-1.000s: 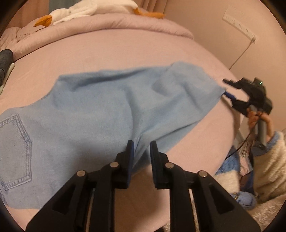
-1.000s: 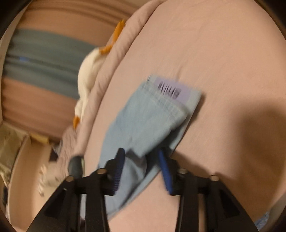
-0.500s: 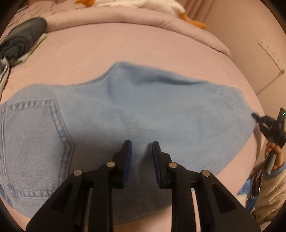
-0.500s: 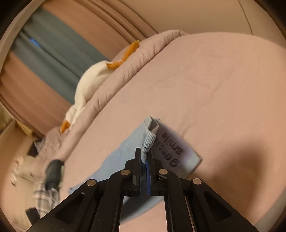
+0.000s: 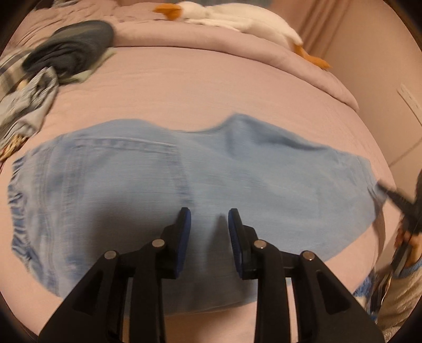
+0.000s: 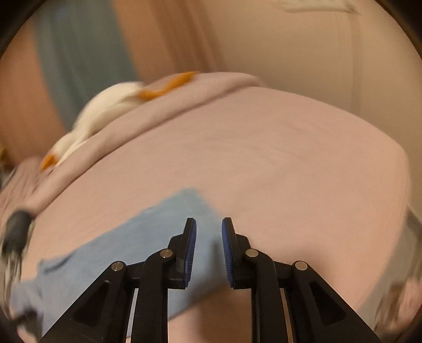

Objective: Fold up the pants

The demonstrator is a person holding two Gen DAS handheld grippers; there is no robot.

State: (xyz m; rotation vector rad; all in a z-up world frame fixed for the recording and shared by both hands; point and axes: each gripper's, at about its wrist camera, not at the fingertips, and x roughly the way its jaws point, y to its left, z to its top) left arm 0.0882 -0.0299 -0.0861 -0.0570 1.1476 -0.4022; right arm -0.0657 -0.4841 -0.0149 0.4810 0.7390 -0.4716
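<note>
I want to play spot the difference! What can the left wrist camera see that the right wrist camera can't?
Only the left wrist view shows the jeans' back pocket, the dark folded clothes and the right gripper at the jeans' far end. Only the right wrist view shows the blue curtain. Both show the blue jeans, the pink bed, the white plush goose and open fingers.

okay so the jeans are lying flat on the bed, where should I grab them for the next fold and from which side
Probably the right-hand end of the jeans, at the edge nearest the right gripper, which hovers open just above it. That end lies flat on the bed with a free border, so slide one finger under from the right. The left gripper, also open, could take the near edge.
</note>
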